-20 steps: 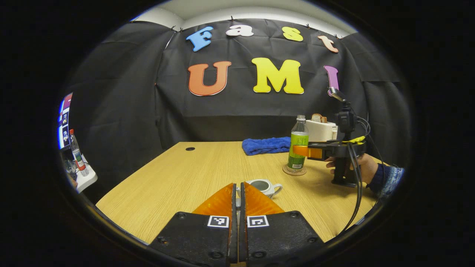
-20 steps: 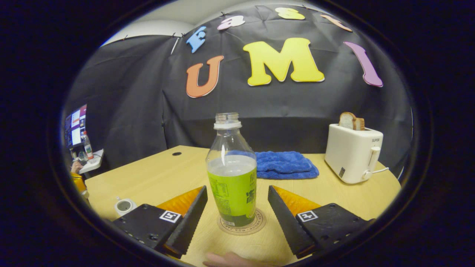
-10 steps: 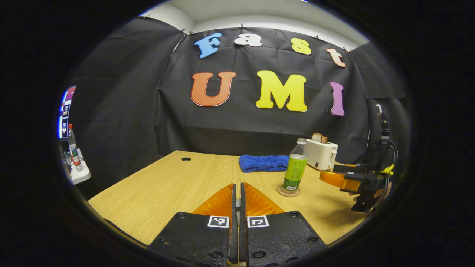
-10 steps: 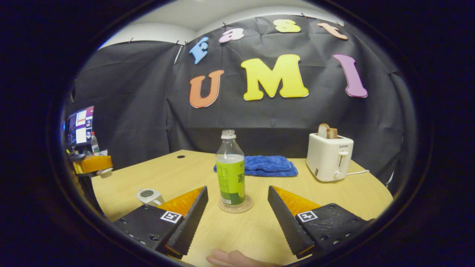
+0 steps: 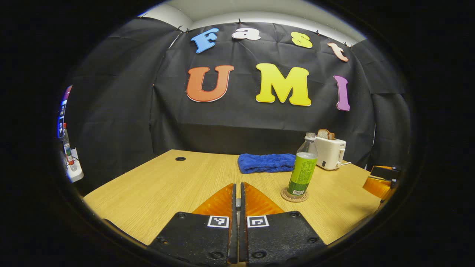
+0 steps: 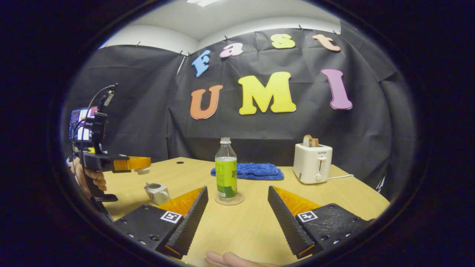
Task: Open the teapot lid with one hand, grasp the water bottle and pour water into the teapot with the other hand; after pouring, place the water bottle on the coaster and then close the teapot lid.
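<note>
Left gripper (image 6: 143, 163) hangs over the table's (image 6: 252, 226) left edge, pinching the small white lid (image 6: 142, 170). Open teapot (image 6: 157, 192) stands just below, right of it. Right gripper (image 6: 237, 213) splayed, empty; water bottle (image 6: 226, 173) upright on coaster (image 6: 229, 199), mid-table.

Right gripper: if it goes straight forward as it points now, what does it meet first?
Probably the bottle on its coaster; it stands slightly left of the line between the open fingers of the right gripper, so depth leaves some doubt.
</note>
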Action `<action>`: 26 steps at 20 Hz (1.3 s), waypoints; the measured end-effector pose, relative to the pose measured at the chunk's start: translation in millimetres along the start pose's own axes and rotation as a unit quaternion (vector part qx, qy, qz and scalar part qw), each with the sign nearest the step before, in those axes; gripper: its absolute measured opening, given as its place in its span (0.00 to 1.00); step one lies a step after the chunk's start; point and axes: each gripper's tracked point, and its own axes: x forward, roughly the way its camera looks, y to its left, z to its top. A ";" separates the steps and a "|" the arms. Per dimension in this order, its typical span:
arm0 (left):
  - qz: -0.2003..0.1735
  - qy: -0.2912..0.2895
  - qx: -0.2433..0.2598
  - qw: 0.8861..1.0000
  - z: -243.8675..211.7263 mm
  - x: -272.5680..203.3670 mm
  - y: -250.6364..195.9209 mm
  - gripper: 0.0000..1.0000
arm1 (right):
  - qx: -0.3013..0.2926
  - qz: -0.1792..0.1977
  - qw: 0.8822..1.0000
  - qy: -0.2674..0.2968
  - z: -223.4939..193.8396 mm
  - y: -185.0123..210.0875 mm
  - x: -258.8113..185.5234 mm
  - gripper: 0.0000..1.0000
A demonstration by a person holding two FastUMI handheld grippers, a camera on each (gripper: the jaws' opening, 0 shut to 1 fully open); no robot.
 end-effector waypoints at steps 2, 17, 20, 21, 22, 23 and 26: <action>0.001 0.008 0.004 1.000 -11.5 7.1 -3.5 0.04 | 0.004 0.006 1.000 -0.003 -2.4 0.0 -5.5 0.96; 0.013 0.031 -0.002 0.999 -46.5 21.0 -12.0 0.08 | 0.039 -0.031 0.999 0.020 -21.1 -28.6 -26.8 0.96; 0.032 0.032 0.009 0.999 -37.0 17.2 -1.7 0.37 | 0.036 -0.053 0.998 0.017 -16.5 -37.5 -37.6 0.96; 0.032 0.030 0.019 0.999 -32.2 14.8 -1.3 0.41 | 0.038 -0.058 0.997 0.017 -15.7 -36.8 -41.8 0.96; 0.033 0.029 0.023 0.999 -26.2 10.8 -0.1 0.46 | 0.039 -0.061 0.997 0.018 -15.5 -36.0 -46.2 0.96; 0.032 0.026 0.023 0.999 -19.4 5.4 0.3 0.50 | 0.038 -0.063 0.997 0.019 -15.2 -35.5 -51.5 0.96; 0.017 0.016 0.006 1.000 2.5 -16.3 -8.2 0.73 | 0.025 -0.079 0.996 0.016 -6.2 -37.4 -67.0 0.93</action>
